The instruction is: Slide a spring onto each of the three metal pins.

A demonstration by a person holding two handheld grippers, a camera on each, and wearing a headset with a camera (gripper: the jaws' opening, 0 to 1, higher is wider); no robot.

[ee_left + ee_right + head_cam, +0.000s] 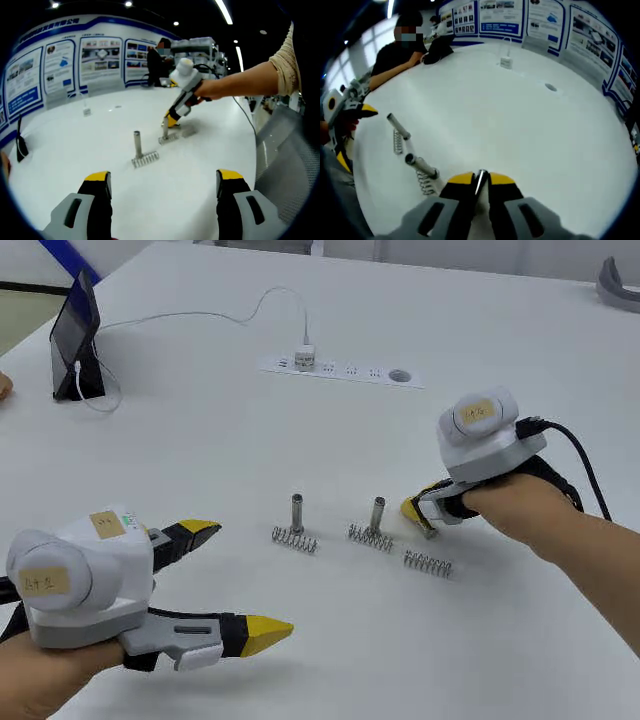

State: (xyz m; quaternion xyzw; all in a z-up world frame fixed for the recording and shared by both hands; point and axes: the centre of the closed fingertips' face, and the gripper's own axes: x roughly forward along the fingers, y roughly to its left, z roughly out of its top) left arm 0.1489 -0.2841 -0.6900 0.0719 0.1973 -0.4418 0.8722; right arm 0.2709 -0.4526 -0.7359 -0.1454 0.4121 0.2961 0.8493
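On the white table, two pins stood upright, springs lying at their feet. The right gripper was clenched on a third pin; the left gripper gaped nearby. A power strip and tablet sat well behind.

This looks like a lab or demonstration hall. Blue-and-white information posters line the wall at eleven o'clock and strip lights run overhead. The broad white desk carries an inset power strip at twelve o'clock and a tablet at ten.
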